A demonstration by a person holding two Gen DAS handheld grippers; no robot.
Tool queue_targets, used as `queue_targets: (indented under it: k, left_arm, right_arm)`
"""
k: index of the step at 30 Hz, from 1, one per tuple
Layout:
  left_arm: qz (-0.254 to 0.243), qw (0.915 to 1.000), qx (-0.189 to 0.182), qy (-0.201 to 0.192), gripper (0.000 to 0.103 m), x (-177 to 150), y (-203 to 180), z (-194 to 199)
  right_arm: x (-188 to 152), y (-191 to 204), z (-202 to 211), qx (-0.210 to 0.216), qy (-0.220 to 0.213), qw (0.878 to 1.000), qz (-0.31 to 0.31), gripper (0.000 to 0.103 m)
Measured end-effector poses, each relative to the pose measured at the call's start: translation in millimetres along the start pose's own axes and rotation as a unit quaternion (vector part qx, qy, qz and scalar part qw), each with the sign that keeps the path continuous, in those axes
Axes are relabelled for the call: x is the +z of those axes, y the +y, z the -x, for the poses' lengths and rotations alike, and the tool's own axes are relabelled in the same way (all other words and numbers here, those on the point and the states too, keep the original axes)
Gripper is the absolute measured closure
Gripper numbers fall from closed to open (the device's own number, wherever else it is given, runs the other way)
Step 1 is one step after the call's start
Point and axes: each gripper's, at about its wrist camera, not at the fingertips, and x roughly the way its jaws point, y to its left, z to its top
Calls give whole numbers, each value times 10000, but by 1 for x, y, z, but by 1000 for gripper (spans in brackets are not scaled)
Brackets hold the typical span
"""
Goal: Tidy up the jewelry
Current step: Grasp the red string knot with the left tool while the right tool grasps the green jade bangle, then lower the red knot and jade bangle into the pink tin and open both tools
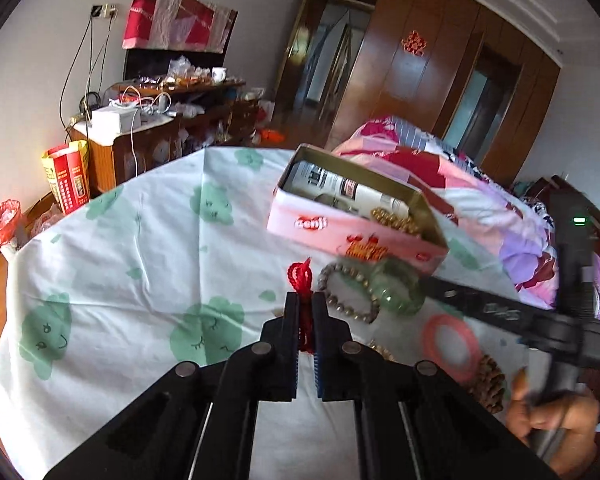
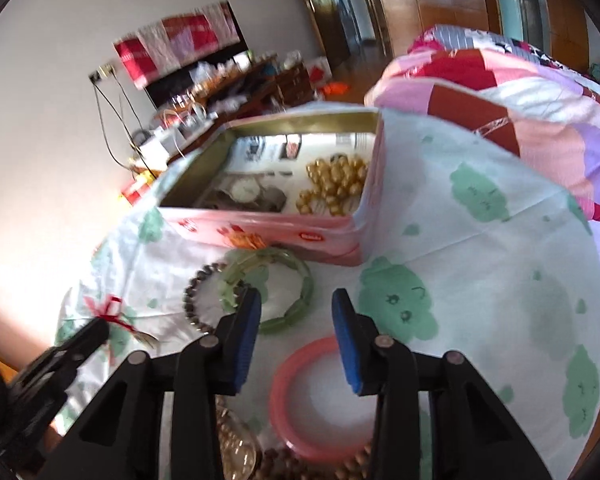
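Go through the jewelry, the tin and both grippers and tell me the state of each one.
Left gripper: shut on the red knotted cord.
Right gripper: open, nothing between the pads.
Pink tin: lid off, gold beads inside.
Green bangle: lying on the cloth.
Pink bangle: lying on the cloth.

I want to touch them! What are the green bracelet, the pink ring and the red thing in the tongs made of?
Green bracelet: looks like glass or jade-like stone, glossy and see-through in chunky segments; could be plastic. Pink ring: probably plastic, smooth, solid colour. Red thing, pinched in the left tongs: knotted cord or thread, matte and fuzzy.
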Motion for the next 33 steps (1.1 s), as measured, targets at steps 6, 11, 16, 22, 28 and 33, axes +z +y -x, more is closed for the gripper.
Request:
queue_targets:
  k: [6, 11, 16, 22, 28, 33]
  left_arm:
    - [-66, 10000, -2, 3, 99, 6, 1, -2]
    - [-29, 9999, 40, 148, 99, 3, 3, -10]
    - [-18, 10000, -11, 28, 99, 5, 1, -7]
    - [-112, 9998, -120, -101, 99, 12, -9, -2]
    - [-237, 9988, -309, -302, 99, 28, -21, -1]
    - [-307, 9975, -435, -462, 99, 51, -29, -9]
  right_arm:
    - [3, 8, -31, -98, 425, 9988, 207, 77]
    - [0, 5, -29, -99, 379, 9989, 256, 92]
    - [-3, -2, -8, 145, 71, 9999, 60, 92]
    - [6, -1, 22, 377, -419, 9984, -62, 92]
    - [20, 0, 36, 537, -720, 9959, -148, 92]
    - [38, -8, 36, 504, -885, 9945, -249, 92]
